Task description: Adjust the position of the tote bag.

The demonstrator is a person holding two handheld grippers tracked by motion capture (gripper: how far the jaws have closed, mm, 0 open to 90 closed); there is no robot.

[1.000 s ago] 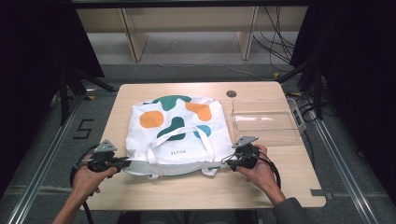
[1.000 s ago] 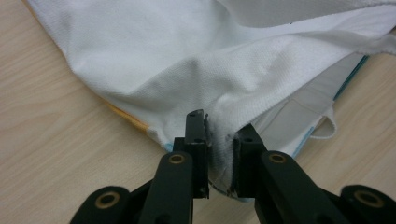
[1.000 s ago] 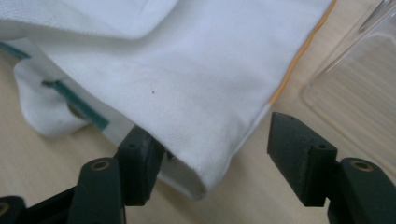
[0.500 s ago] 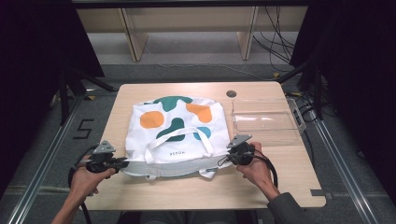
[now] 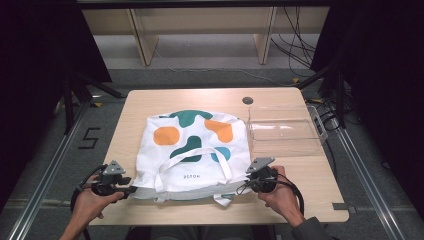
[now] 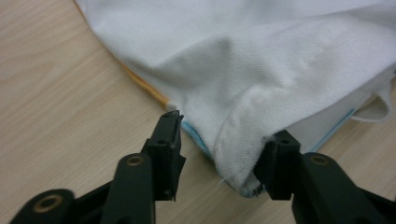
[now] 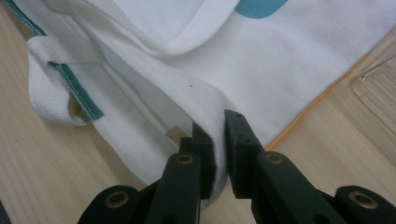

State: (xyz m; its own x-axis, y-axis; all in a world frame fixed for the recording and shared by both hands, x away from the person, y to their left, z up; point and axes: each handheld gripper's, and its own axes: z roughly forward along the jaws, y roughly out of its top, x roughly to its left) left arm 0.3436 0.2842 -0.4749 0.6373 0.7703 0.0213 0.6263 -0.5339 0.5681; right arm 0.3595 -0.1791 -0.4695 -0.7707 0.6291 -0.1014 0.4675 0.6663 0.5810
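Note:
A white tote bag [image 5: 195, 145] with orange and teal patches lies flat in the middle of the wooden table [image 5: 150, 105], its handles [image 5: 176, 156] toward the near edge. My left gripper [image 5: 131, 190] is at the bag's near left corner. In the left gripper view this gripper [image 6: 222, 135] is open, and the folded corner of the bag [image 6: 261, 60] sits between its jaws and touches one of them. My right gripper [image 5: 242, 186] is at the near right corner. The right gripper view shows it [image 7: 217, 126] shut on the bag's white hem [image 7: 210, 102].
A clear plastic tray [image 5: 285, 131] stands right of the bag, and its corner shows in the right gripper view [image 7: 378, 93]. A dark round grommet [image 5: 247, 100] sits in the tabletop behind it. Bare wood lies along the near edge and far left.
Both grippers and the bag's near edge have come slightly toward the table's front edge.

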